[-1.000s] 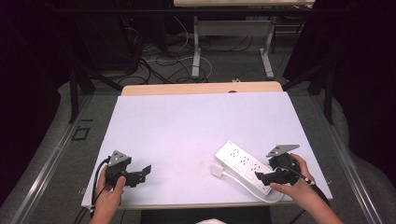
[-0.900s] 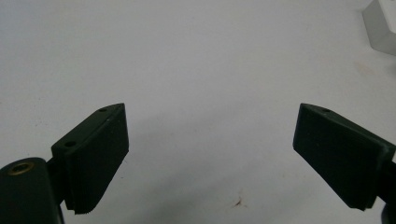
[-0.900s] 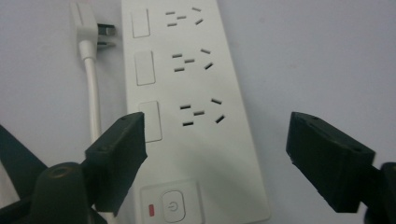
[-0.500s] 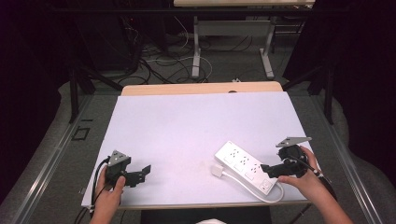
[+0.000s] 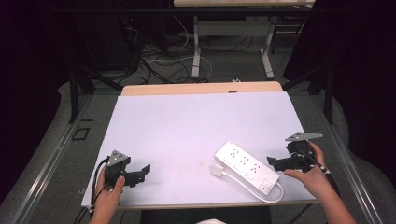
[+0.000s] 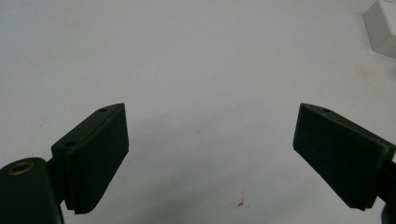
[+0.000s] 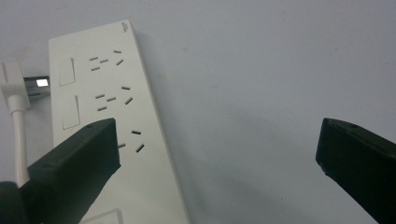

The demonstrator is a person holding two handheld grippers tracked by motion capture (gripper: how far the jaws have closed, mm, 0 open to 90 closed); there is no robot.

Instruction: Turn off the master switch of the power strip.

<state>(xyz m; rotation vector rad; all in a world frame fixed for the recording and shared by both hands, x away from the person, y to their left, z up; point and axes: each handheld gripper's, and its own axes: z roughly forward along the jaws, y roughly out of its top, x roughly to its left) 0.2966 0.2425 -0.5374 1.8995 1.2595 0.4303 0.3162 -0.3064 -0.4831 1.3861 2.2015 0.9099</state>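
Note:
A white power strip point(image 5: 246, 167) lies at an angle on the near right of the white table point(image 5: 196, 121); its white cable point(image 5: 276, 193) loops round to a plug point(image 5: 217, 170) beside its left end. My right gripper point(image 5: 275, 162) hovers just right of the strip, pointing left at it, open. In the right gripper view the strip point(image 7: 112, 116) runs under the left jaw, the plug point(image 7: 14, 88) is at the left edge, and the right gripper point(image 7: 217, 128) holds nothing. My left gripper point(image 5: 142, 171) rests near the front left, open point(image 6: 210, 112) over bare table, with the strip's corner point(image 6: 383, 28) far off.
A wooden edge strip point(image 5: 201, 87) borders the table's far side. Beyond it are floor cables point(image 5: 154, 60) and the white legs of another table point(image 5: 196, 46). Metal rails point(image 5: 51, 163) run along the floor on both sides.
My right gripper has drawn back to the right and slightly away, off the near end of the power strip. The left gripper and the strip have stayed put.

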